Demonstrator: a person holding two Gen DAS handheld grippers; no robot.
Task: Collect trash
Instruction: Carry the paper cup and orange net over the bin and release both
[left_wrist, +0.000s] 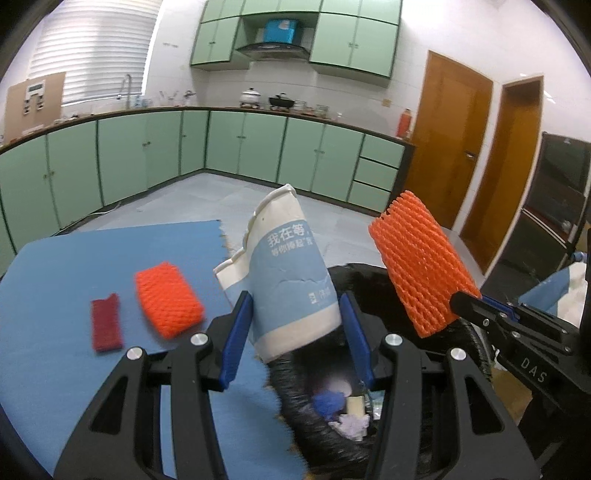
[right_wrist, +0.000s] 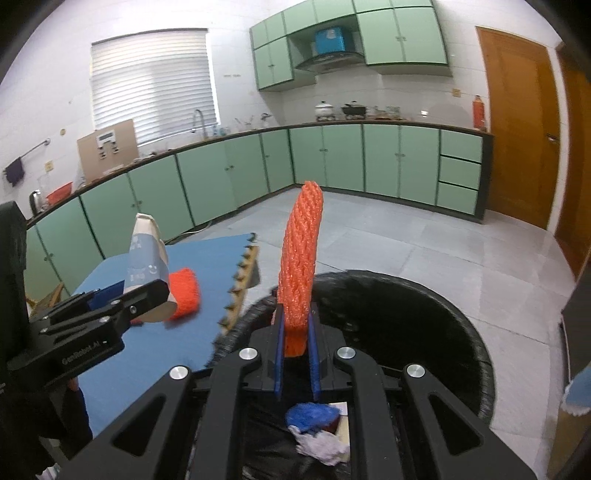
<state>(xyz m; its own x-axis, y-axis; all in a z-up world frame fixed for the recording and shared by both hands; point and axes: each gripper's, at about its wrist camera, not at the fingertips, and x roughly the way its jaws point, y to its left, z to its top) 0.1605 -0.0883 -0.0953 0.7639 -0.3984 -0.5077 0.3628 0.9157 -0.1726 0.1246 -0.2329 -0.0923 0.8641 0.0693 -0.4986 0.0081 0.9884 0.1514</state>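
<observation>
My left gripper (left_wrist: 295, 314) is shut on a crushed blue-and-white paper cup (left_wrist: 284, 277), held over the near rim of a black-lined trash bin (left_wrist: 325, 443). My right gripper (right_wrist: 295, 332) is shut on an orange foam net sleeve (right_wrist: 301, 258), upright over the bin (right_wrist: 424, 321); this sleeve also shows in the left wrist view (left_wrist: 421, 266). A second orange foam net (left_wrist: 168, 299) and a dark red strip (left_wrist: 106, 323) lie on the blue mat (left_wrist: 55, 277). The cup (right_wrist: 146, 254) and left gripper (right_wrist: 122, 299) appear left in the right wrist view.
The bin holds a blue crumpled piece (right_wrist: 312, 415), white tissue (right_wrist: 321, 446) and a pale card (left_wrist: 356, 406). Green kitchen cabinets (left_wrist: 240, 147) line the far walls, wooden doors (left_wrist: 447, 144) stand at right, and grey tiled floor (right_wrist: 406, 240) lies beyond the bin.
</observation>
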